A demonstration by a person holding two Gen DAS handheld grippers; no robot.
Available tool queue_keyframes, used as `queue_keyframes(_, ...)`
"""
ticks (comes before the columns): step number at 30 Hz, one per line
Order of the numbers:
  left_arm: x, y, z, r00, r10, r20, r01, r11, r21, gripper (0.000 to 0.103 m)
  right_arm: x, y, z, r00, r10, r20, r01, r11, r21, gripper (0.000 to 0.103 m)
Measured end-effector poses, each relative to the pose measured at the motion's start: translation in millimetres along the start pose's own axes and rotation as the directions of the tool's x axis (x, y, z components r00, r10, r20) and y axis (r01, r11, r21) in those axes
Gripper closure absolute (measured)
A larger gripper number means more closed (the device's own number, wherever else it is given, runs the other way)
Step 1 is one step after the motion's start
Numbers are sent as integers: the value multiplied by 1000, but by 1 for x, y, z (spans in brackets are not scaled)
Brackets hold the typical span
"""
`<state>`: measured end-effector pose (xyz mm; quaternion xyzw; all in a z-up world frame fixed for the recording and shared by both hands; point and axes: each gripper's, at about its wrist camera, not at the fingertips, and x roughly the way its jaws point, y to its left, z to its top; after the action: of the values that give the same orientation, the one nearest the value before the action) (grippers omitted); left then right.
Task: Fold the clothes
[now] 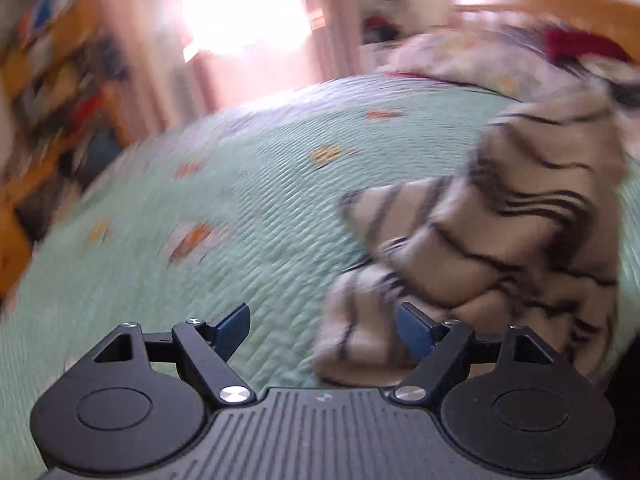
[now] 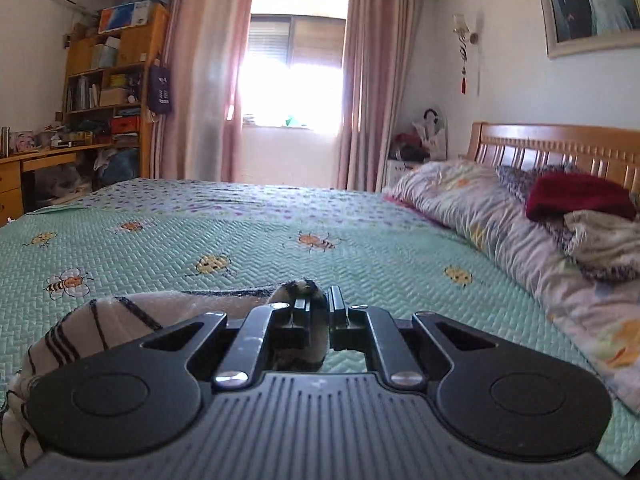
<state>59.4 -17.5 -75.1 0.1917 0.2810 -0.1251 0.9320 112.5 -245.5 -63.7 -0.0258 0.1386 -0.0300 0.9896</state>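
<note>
While the right gripper (image 2: 319, 312) is pinching the striped garment (image 2: 120, 320), the left gripper (image 1: 323, 330), gaping empty at seven o'clock of it, is risking a missed edge.

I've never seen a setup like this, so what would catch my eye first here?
Probably the green bee-print bedspread filling the middle of the room, under a bright window with pink curtains. Next, the beige black-striped garment: a bunch of it is pinched in the shut right gripper, while the open left gripper hovers beside the crumpled heap.
</note>
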Motion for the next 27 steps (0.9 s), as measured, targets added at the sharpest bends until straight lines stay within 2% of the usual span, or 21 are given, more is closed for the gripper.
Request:
queue_keyframes(3,-5,-38,1,997,-20,69,9,986,169,20,3,3,-17,1000,8,-13,-8,999,31,93)
queue_keyframes(7,11,-79,-2,996,29,82,-58,927,370,21,-6,-11,-24,1000,17,-8,-16,999,46,93)
queue_keyframes(10,21,-99,-2,997,5,81,-42,884,466,24,-11,-21,-29,1000,21,-16,-20,998,62,92)
queue_keyframes(12,32,-108,0,998,7,68,-41,860,509,46,-11,-21,-33,999,22,-27,-20,998,67,91)
queue_keyframes(13,40,-112,2,998,21,51,-44,853,520,86,-11,-21,-35,999,22,-27,-20,998,64,91)
queue_keyframes(14,46,-111,6,997,56,58,-77,864,498,92,-12,-20,-37,999,21,-27,-20,998,61,91)
queue_keyframes(16,57,-107,14,988,135,80,-156,884,440,93,-13,-19,-41,999,24,-24,-23,998,58,91)
queue_keyframes(17,57,-102,20,977,188,102,-213,895,391,93,-15,-18,-42,1000,25,-5,-25,998,54,91)
queue_keyframes(18,53,-94,29,960,246,134,-278,903,328,93,-17,-17,-43,1000,27,13,-27,998,50,91)
queue_keyframes(19,44,-85,40,935,308,175,-345,903,254,93,-23,-15,-40,998,33,50,-35,999,41,93)
queue_keyframes(21,23,-66,62,884,395,251,-435,891,132,93,-33,-11,-30,991,43,127,-44,999,9,93)
queue_keyframes(23,-2,-47,88,805,501,317,-532,847,13,94,-44,3,-8,976,48,213,-35,997,-64,94)
queue_keyframes(25,-29,-26,115,727,580,369,-593,800,-90,94,-55,14,17,950,66,304,-30,992,-123,94)
queue_keyframes(27,-57,-4,145,670,625,400,-614,770,-174,94,-69,25,50,912,94,399,-21,983,-184,94)
